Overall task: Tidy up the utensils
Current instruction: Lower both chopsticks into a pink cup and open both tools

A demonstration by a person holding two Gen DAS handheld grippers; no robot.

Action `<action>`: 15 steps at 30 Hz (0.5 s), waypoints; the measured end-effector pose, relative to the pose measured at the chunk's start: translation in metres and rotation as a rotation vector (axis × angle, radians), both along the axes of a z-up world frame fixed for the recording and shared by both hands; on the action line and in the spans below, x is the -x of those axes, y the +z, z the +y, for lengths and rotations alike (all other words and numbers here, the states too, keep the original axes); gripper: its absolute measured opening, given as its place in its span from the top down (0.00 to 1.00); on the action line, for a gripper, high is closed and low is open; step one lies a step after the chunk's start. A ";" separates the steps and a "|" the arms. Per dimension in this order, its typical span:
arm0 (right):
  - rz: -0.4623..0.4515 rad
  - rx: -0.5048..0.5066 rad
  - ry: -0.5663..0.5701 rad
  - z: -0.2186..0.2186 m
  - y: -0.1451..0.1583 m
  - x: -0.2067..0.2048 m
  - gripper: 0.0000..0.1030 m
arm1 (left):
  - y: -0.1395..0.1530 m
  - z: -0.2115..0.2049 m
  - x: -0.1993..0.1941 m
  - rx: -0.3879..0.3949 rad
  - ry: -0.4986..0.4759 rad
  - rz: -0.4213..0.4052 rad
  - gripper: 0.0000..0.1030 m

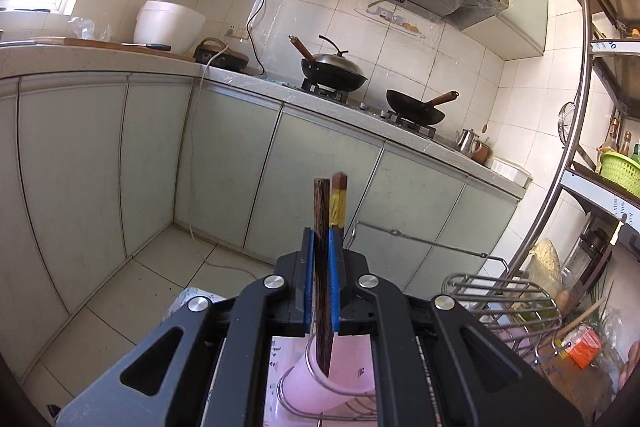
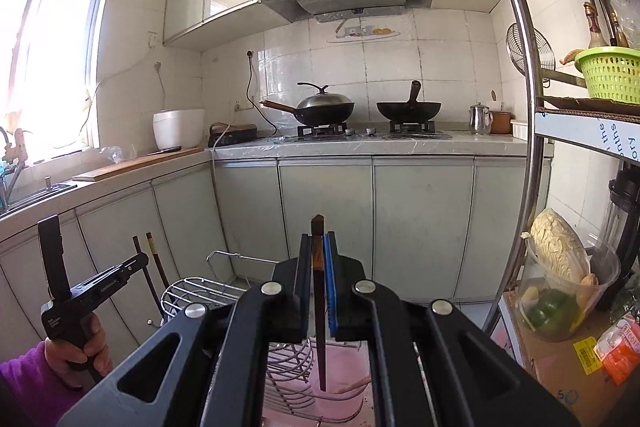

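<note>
Left hand-held gripper (image 1: pixel 321 239) clenched on chopsticks (image 1: pixel 323 211); right hand-held gripper (image 2: pixel 319 247) clenched on chopstick (image 2: pixel 319 307); lower tips partly hidden.

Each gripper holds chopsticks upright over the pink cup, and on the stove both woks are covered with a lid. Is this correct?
Not fully. Only the left wok has a lid; the right wok is open, as the right wrist view shows. The left gripper and right gripper do hold chopsticks upright over the pink cup.
</note>
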State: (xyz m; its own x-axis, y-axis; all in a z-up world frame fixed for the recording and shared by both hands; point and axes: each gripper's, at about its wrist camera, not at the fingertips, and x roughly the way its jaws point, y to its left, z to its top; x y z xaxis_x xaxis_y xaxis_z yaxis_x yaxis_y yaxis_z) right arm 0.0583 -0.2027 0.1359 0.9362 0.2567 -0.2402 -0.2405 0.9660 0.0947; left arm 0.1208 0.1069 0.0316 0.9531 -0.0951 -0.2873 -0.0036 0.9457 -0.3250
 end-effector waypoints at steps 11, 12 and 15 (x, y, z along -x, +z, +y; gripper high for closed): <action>0.009 -0.119 -0.084 -0.022 -0.024 0.040 0.94 | -0.007 0.007 0.011 0.037 -0.013 0.015 0.94; 0.013 -0.119 -0.092 -0.025 -0.023 0.039 0.94 | -0.007 0.008 0.011 0.041 -0.013 0.017 0.94; 0.028 -0.128 -0.109 -0.034 -0.019 0.036 0.94 | -0.007 0.010 0.011 0.047 -0.013 0.021 0.94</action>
State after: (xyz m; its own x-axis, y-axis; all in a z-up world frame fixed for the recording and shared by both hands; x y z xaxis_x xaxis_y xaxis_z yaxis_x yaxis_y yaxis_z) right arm 0.0221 -0.2365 0.1167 0.9536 0.1839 -0.2386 -0.1303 0.9659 0.2238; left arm 0.1100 0.1167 0.0242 0.9457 -0.1210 -0.3017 0.0011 0.9293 -0.3692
